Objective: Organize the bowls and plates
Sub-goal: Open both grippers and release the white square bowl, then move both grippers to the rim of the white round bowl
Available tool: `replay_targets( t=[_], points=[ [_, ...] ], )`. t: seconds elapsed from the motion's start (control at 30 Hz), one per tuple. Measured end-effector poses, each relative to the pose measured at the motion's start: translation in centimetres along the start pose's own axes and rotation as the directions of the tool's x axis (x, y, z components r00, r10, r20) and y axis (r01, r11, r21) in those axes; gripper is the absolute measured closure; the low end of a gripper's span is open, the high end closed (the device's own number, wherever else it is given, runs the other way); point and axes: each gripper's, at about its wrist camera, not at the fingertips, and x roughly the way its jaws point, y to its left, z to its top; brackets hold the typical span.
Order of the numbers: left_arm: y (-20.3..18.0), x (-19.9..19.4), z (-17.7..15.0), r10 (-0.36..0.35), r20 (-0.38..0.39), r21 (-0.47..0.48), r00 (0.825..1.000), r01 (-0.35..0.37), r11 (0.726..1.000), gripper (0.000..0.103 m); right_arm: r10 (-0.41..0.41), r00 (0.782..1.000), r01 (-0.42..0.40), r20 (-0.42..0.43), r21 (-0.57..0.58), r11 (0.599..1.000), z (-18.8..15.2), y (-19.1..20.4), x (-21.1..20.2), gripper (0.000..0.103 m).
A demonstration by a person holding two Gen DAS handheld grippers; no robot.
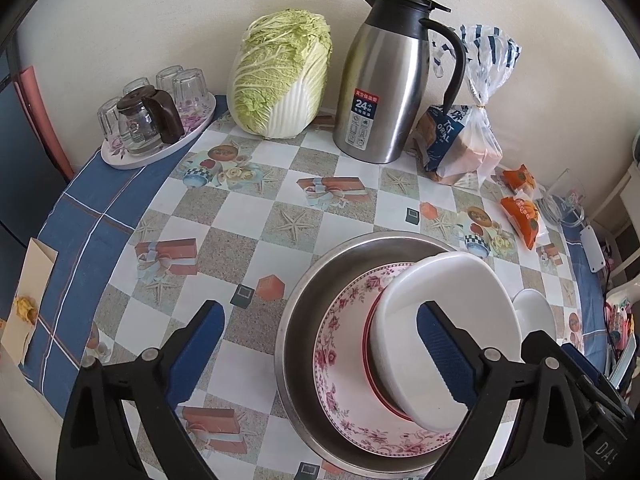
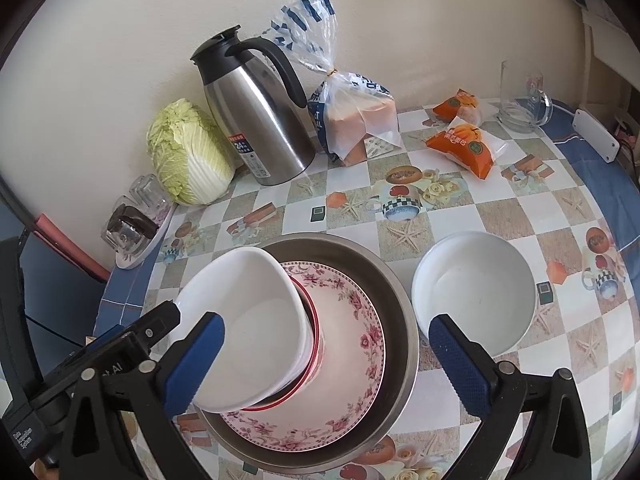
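A big round steel basin (image 2: 400,320) sits on the desk (image 2: 460,216), which has a checked cloth with pictures on it. Inside the basin lies a white plate with pink flowers around its edge (image 2: 356,344). On that plate stands a red-rimmed dish (image 2: 314,340), and a white bowl (image 2: 248,320) rests tilted on top of the pile. A second white bowl (image 2: 476,292) stands alone on the desk, just to the right of the basin.

The left tool (image 1: 320,344) is wide open and holds nothing. Its right blue finger (image 1: 444,348) is in front of the tilted white bowl. Its left one is over bare cloth.

The right tool (image 2: 326,360) is wide open too and holds nothing. Its left blue finger (image 2: 196,360) is at the near side of the tilted bowl. Its right finger is in front of the lone bowl.

Far back by the wall stand a green and white cabbage (image 1: 280,76), a shiny steel jug with a black handle (image 1: 384,80), a clear bag of bread (image 2: 356,120) and two orange snack packs (image 2: 464,148). A tray of glass cups (image 1: 156,120) is at the far left.
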Motion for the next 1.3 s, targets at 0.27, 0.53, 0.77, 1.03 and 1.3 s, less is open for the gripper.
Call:
replay_targets(
  t=[0.27,0.53,0.77,1.03,1.3],
  points=[
    [-0.1,-0.9,-0.1,0.008,0.028,-0.024,1.000,-0.007,1.000,0.006,-0.008,1.000,0.008,0.003,-0.017,1.000,0.1,-0.3,-0.4,0.000],
    [-1.6,-2.4,-0.2,-0.022,0.060,-0.032,0.998,0.024,0.999,0.006,-0.053,0.998,0.054,0.033,-0.012,0.998,0.7,-2.4,-1.9,0.000],
    [-4.8,-4.0,-0.6,-0.068,0.083,0.016,0.994,0.067,0.998,0.006,-0.131,0.989,0.130,0.064,0.030,0.991,1.4,-6.1,-3.5,0.000],
    [-10.6,-4.6,-1.3,-0.151,0.076,0.117,0.986,0.142,0.983,0.006,-0.211,0.975,0.202,0.066,0.119,0.972,1.6,-11.2,-4.5,0.000],
    [-17.6,-3.5,-1.5,-0.189,0.046,0.256,0.981,0.171,0.951,0.006,-0.240,0.970,0.240,-0.023,0.193,0.951,1.0,-15.9,-2.0,0.000]
  ],
)
